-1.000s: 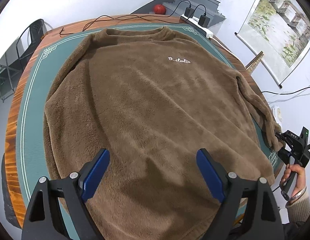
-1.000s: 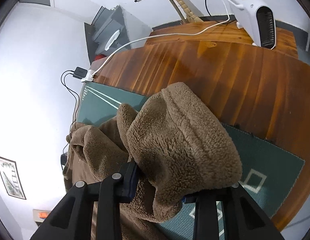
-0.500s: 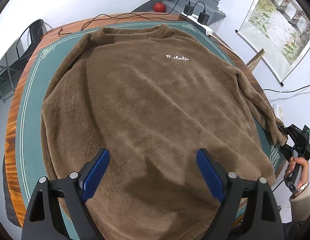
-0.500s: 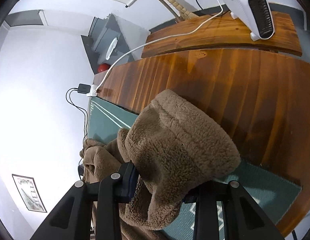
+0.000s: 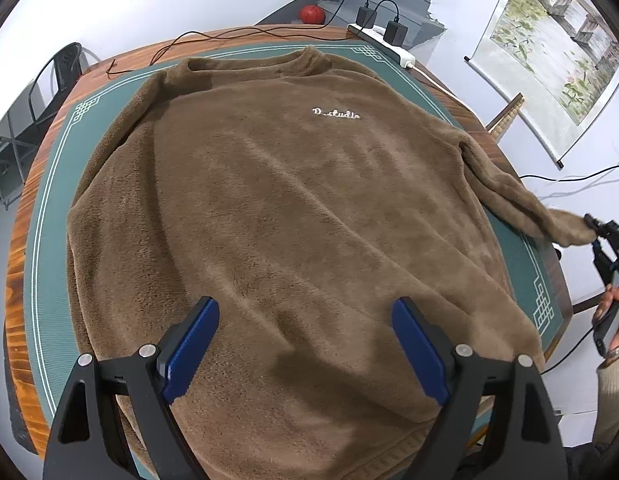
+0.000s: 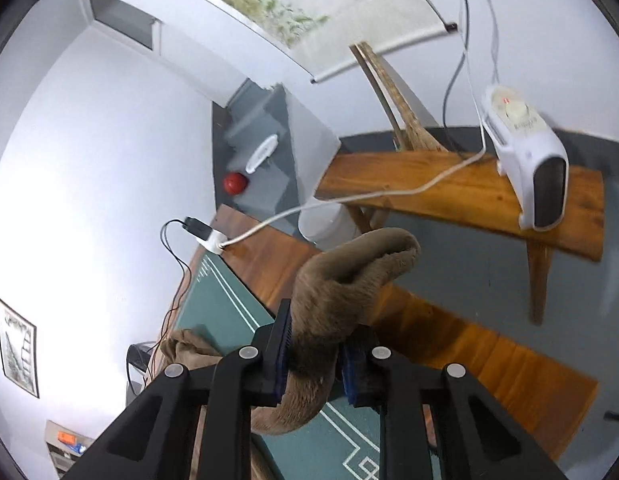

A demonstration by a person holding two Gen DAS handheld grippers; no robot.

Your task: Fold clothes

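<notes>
**Sweater flat on the mat, one sleeve drawn out by its cuff**

While the brown fleece sweater [image 5: 293, 216] fills the middle of the left wrist view, spread front-up and unfolded across the green mat [image 5: 49, 208], no crease or fold shows anywhere in its body. Its collar lies at the upper centre of the frame and its hem at the bottom edge. As a judgement, the folding proper is all left to do: body, both sleeves and any halving. The sleeve [image 5: 505, 192] at the right of the frame stretches out past the mat's edge, which fits either straightening it or readying it to swing across the chest.

At the lower centre, the left gripper [image 5: 305, 344] hovers over the hem with its blue pads spread wide, holding nothing.

Smallest, at the right edge, the right gripper [image 6: 315, 354] is pinched on the sleeve's cuff [image 6: 349, 280], which bunches between its pads.
</notes>
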